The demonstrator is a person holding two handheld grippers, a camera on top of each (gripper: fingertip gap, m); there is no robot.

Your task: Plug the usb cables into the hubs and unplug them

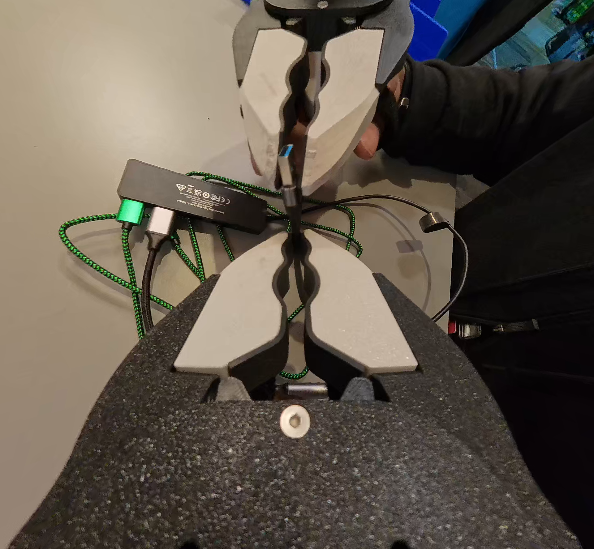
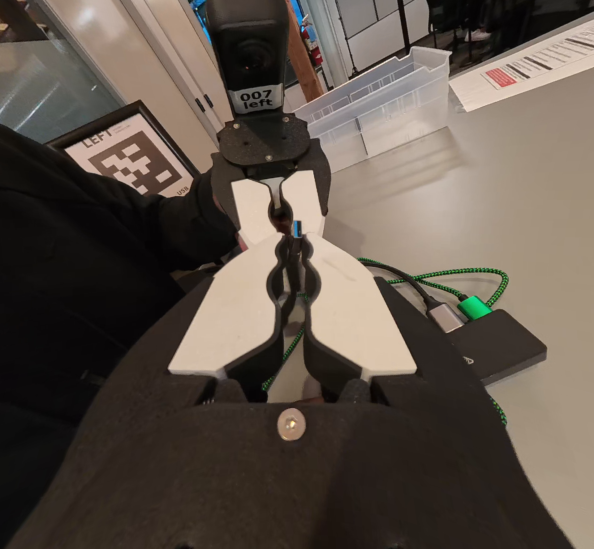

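My left gripper (image 1: 296, 238) and right gripper (image 2: 295, 239) meet tip to tip above the table. Both are shut on one black USB cable (image 1: 294, 219). Its grey-shelled plug (image 1: 286, 167) with a blue tip sticks up between the tips and also shows in the right wrist view (image 2: 297, 231). The right gripper (image 1: 289, 180) faces me in the left wrist view; the left gripper (image 2: 283, 225) faces me in the right wrist view. A black hub (image 1: 193, 193) (image 2: 495, 347) lies on the table. It holds a green plug (image 1: 130, 210) and a silver plug (image 1: 160, 220).
Green braided cable (image 1: 96, 263) and a thin black lead (image 1: 434, 222) coil around the hub. A blue bin (image 1: 418, 3) stands behind it. A clear plastic bin (image 2: 385, 100), a paper sheet (image 2: 530, 64) and a framed marker board (image 2: 128, 161) are nearby. Black sleeves (image 1: 482, 116) hold the grippers. There is about 4 cm between the tips of the two grippers. My left gripper's tips are some 10 cm from the black hub (image 1: 193, 193).
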